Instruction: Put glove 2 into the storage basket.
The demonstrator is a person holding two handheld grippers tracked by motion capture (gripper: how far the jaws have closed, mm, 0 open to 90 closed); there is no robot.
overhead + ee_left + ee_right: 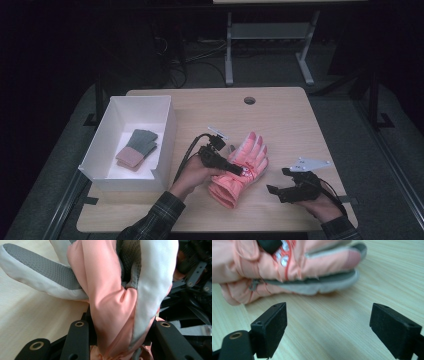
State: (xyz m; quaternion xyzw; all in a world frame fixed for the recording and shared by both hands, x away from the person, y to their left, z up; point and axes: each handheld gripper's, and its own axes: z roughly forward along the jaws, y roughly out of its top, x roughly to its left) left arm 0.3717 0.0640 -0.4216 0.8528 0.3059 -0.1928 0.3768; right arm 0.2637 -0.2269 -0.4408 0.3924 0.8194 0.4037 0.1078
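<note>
Padded pink fabric makes up the ski glove (240, 170), which lies near the middle of the wooden table (290, 115), fingers pointing far and cuff toward the person. It looks light, soft and bulky, likely to fold and sag wherever it is not supported, so a pinch on one edge would probably let the rest droop. The thick gathered part at the wrist or palm seems the surest place to take hold, since the outer shell looks smooth and could slip in a shallow grip.

The left gripper (235, 169) has its jaws clamped on the glove across the palm; in the left gripper view the pink cloth (112, 312) bunches between the two black jaws, with a pale, grey-textured palm panel beside it. The right gripper (280, 181) sits just to the right of the glove, apart from it, jaws spread wide with nothing between them, only bare table showing in the right gripper view below the glove (294, 267).

The glove is salmon pink with darker fingertips, a grey grip surface underneath, and small silvery marks with a red line near the wrist. To the left stands a white box (167, 135) holding a smaller knitted glove pair (137, 148) in grey-green and dusty pink.
</note>
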